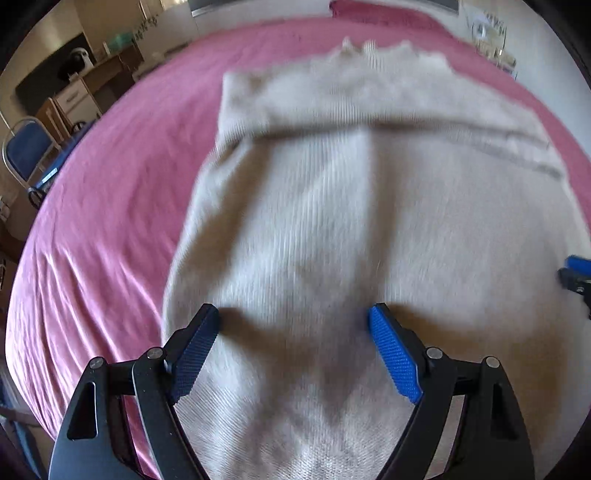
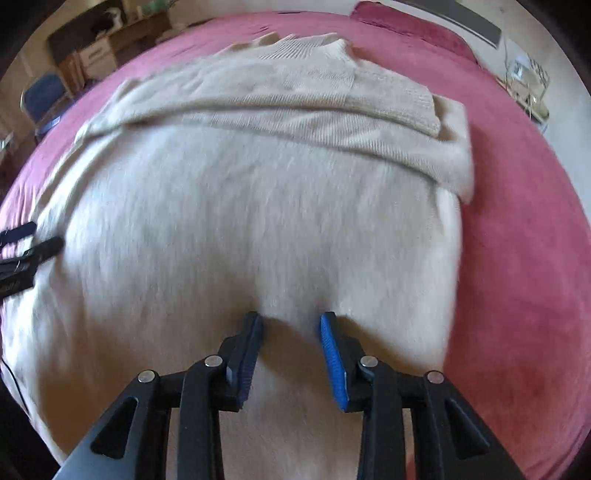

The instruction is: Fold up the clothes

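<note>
Bedroom in a home. Landmark: large bed (image 1: 110, 177) under a pink cover, filling most of both views. A matching pink pillow (image 2: 413, 27) sits at its far end, against a pale wall. Cream knit sweater (image 2: 258, 206) is spread on the bed cover. Beyond the bed's far-left corner: a blue-seated metal-frame chair (image 1: 27, 151), a white drawer unit (image 1: 75, 99) and a dark wooden table (image 1: 110, 70) with small items on it, too blurred to tell. Off the bed's far-right corner: a small stand with clear glassware (image 2: 528, 79). Warm beige walls behind the furniture.
</note>
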The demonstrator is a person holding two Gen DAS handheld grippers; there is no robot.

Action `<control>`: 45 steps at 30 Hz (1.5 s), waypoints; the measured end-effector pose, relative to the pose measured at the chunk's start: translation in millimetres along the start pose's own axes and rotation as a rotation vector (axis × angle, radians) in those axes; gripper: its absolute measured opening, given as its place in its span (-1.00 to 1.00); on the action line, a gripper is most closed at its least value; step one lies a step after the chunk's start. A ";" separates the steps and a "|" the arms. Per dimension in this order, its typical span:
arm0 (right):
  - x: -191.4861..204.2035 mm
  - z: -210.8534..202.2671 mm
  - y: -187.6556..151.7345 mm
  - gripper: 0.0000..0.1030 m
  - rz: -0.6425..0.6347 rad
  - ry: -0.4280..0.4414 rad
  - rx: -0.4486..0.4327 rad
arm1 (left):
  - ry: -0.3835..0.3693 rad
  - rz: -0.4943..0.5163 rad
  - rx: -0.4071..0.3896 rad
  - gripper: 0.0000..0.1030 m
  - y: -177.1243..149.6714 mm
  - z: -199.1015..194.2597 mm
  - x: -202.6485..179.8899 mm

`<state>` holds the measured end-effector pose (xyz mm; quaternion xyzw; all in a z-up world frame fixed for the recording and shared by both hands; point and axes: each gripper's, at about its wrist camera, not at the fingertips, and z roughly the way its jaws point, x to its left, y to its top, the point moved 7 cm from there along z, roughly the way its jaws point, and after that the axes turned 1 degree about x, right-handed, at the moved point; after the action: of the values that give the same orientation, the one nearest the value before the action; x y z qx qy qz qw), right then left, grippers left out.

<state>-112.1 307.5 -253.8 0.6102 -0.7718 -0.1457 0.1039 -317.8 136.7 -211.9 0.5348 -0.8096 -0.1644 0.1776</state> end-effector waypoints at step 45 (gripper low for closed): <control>124.8 -34.7 -97.6 -0.18 -0.179 0.095 0.042 | 0.039 -0.049 0.118 0.98 -141.3 -63.3 2.6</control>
<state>-40.5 162.0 -257.8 0.6850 -0.7112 -0.1091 0.1138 -175.4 76.6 -220.1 0.5672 -0.8009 -0.1100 0.1574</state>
